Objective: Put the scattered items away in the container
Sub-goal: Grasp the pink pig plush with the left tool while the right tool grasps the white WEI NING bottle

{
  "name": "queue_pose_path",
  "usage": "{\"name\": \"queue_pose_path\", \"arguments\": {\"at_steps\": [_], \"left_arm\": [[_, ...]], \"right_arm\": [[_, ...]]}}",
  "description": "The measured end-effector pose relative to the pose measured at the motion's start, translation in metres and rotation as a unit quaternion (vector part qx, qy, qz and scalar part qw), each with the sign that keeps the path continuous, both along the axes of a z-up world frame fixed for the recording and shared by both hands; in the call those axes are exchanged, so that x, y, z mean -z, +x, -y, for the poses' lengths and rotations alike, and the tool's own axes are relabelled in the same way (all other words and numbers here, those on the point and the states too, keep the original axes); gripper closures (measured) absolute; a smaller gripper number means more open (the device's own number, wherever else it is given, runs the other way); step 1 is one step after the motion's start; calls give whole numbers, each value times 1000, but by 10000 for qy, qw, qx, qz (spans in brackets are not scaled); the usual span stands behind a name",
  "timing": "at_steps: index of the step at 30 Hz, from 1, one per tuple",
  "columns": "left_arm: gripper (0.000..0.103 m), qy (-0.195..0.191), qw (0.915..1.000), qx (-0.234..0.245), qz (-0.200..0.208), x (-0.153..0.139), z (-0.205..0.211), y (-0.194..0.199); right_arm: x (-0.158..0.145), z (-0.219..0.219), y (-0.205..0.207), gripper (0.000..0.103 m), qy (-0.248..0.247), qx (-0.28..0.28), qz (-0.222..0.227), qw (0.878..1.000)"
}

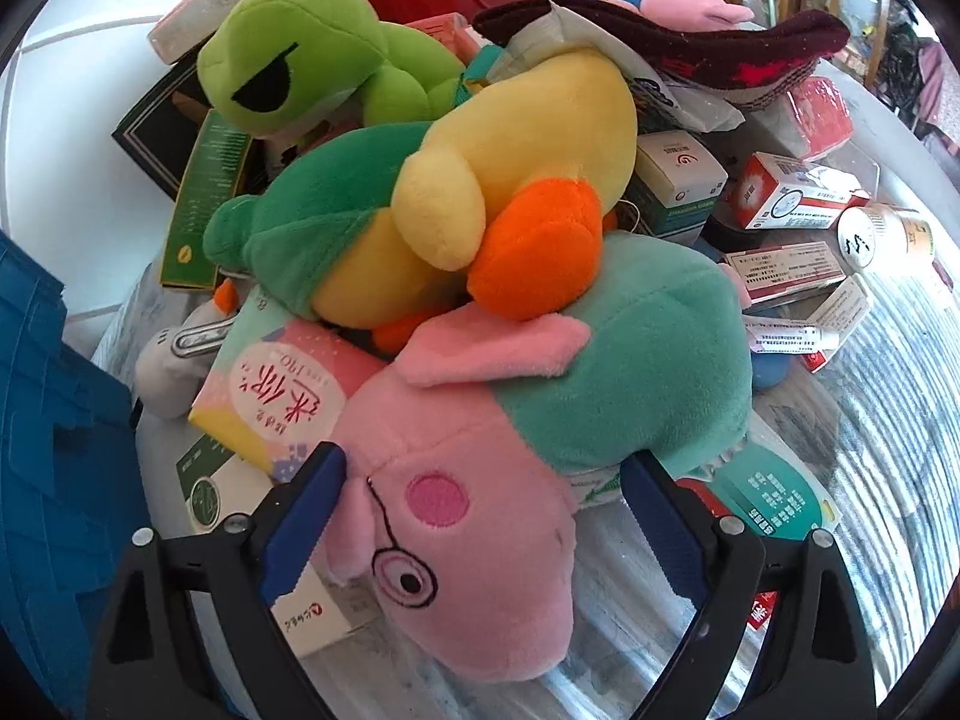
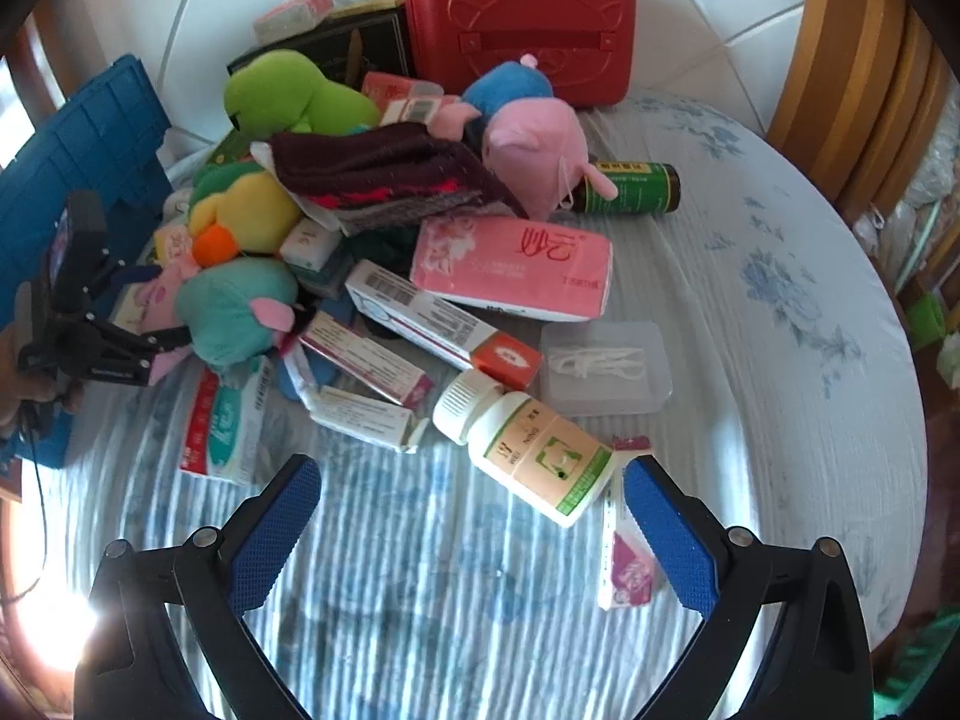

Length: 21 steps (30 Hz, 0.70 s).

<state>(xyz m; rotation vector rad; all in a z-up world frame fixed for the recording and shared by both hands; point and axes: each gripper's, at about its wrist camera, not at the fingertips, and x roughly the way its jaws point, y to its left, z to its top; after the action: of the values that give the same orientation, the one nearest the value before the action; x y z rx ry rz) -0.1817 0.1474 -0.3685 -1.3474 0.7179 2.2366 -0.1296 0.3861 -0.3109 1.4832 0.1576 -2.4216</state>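
Pink-and-teal plush pig [image 1: 528, 438] lies at the near edge of the pile on the bed [image 2: 750, 312], directly ahead of the left claw [image 1: 480, 516]. Its head sits between the two blue pads [image 1: 306, 516]: one pad touches the ear side of the head, while the other stands just beside the teal body with a gap showing. The left claw is therefore wide open and straddles the toy without clamping it. The pig's long axis runs diagonally, head toward the claw, body angled away to the right beneath the yellow duck plush [image 1: 510, 144].

The right claw [image 2: 474, 534] is spread wide and holds nothing; the white pill bottle [image 2: 528, 444] lies just ahead, toward its right finger.

The blue crate [image 2: 84, 156] stands to the left of the pile, beside the left claw. Judgement: the left claw is nearer both pig and crate, so closing across the head is the next step.
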Motion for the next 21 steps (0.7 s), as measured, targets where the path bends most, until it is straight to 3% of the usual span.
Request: {"name": "queue_pose_path", "arguments": {"at_steps": [1, 5, 10, 12, 15, 16, 18, 21], "left_arm": [[0, 7, 10000, 72, -11, 3, 0, -2], [0, 186, 9991, 361, 113, 10, 4, -8], [0, 471, 9950, 745, 474, 17, 7, -17], [0, 319, 9934, 966, 525, 18, 3, -16], [0, -255, 9917, 1225, 295, 29, -5, -9], [5, -378, 9918, 1194, 237, 33, -7, -9], [11, -182, 9947, 968, 286, 29, -6, -11], [23, 58, 9962, 806, 335, 22, -5, -8]], "right_arm": [[10, 0, -5, 0, 77, -80, 44, 9999], [45, 2, -22, 0, 402, -422, 218, 9981], [70, 6, -31, 0, 368, -804, 392, 9953], [76, 7, -33, 0, 357, -888, 434, 9945], [81, 7, -34, 1, 432, -996, 427, 9932], [82, 7, -34, 1, 480, -1016, 435, 9927], [85, 7, -36, 5, 535, -1043, 461, 9920], [92, 8, -37, 22, 675, -1097, 529, 9903]]}}
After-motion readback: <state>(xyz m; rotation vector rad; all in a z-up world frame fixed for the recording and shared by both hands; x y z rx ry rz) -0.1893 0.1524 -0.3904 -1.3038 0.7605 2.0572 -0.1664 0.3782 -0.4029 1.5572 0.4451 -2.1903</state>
